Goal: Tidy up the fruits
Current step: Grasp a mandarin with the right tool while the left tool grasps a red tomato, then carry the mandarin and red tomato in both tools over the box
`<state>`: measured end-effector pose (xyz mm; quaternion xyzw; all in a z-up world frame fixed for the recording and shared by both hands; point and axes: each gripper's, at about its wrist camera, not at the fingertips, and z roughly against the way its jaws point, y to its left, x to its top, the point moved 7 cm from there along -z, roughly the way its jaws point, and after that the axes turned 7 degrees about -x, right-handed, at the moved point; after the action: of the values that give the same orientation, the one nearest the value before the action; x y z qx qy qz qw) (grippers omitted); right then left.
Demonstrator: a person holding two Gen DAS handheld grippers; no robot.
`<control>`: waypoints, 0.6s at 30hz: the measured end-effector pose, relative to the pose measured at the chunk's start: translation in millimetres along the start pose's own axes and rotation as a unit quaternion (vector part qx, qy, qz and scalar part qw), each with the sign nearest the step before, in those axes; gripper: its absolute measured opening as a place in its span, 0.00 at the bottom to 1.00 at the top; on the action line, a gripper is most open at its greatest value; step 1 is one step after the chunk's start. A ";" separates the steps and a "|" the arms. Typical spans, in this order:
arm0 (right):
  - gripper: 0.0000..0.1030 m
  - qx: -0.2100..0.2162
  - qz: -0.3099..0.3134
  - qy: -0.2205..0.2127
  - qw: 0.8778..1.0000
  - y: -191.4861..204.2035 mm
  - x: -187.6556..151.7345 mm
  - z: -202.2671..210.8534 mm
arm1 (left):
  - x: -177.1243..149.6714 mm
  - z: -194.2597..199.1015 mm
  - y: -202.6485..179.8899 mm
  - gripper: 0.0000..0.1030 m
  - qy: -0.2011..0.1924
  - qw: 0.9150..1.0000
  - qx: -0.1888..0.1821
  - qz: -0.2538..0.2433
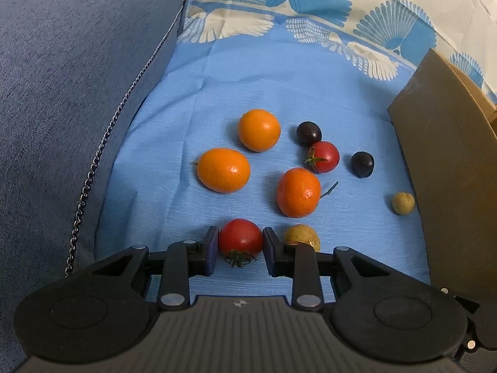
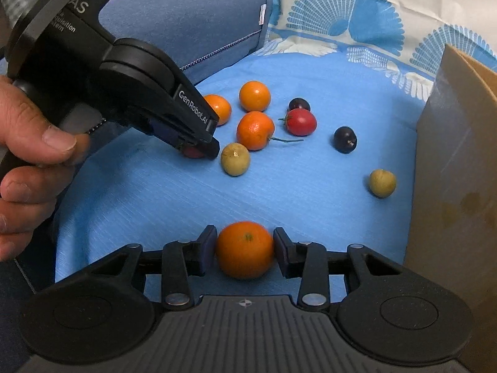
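Tomato (image 1: 240, 238), smooth, glossy red, green calyx toward me, sits clamped between my left gripper's (image 1: 239, 250) blue pads. Beside its right pad lies a dull yellow-green fruit (image 1: 303, 237), matte and faintly speckled. My right gripper (image 2: 244, 250) is clamped on a round orange (image 2: 244, 249), its skin pebbled, a small stem scar on top.

Under both spreads a blue cloth (image 1: 264, 74), finely ribbed and creased. Past the tomato lie three more oranges: one with a thin green stem (image 1: 298, 192), an oval one (image 1: 223, 170) to the left, a rounder one (image 1: 259, 129) behind. Right of these, a second tomato (image 1: 323, 156) touches a dark, shiny plum (image 1: 308, 133); another plum (image 1: 362, 163) lies apart, and a small yellow-green fruit (image 1: 403, 203) rests near a tan cardboard box (image 1: 447, 161).

From the right wrist, my left hand (image 2: 28, 161) grips the black plastic handle, where white lettering reads "GenRobot.AI". Farther off, a nubby blue cushion (image 1: 77, 71) with a metal chain (image 1: 93, 168) along its edge, and a fan-printed white-and-blue fabric (image 1: 310, 9).
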<state>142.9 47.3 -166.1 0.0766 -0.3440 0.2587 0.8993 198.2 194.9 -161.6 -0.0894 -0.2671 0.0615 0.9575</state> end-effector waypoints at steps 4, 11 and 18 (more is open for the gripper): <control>0.42 0.000 -0.003 0.004 1.000 -1.5 -0.7 -1.8 | -0.9 -0.7 -3.9 0.32 0.000 1.000 0.008 -0.012; 0.43 0.001 -0.001 0.007 1.000 -2.7 -2.0 -2.3 | -0.4 -1.9 -4.5 0.32 0.001 1.000 0.010 -0.014; 0.38 -0.001 0.008 -0.011 1.000 -1.8 0.2 7.1 | 0.2 14.3 -10.5 0.32 -0.030 0.999 0.010 -0.025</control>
<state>139.8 43.6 -160.6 0.0757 -0.3545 0.2647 0.8936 191.7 186.7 -147.2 -0.0711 -0.2972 0.0424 0.9512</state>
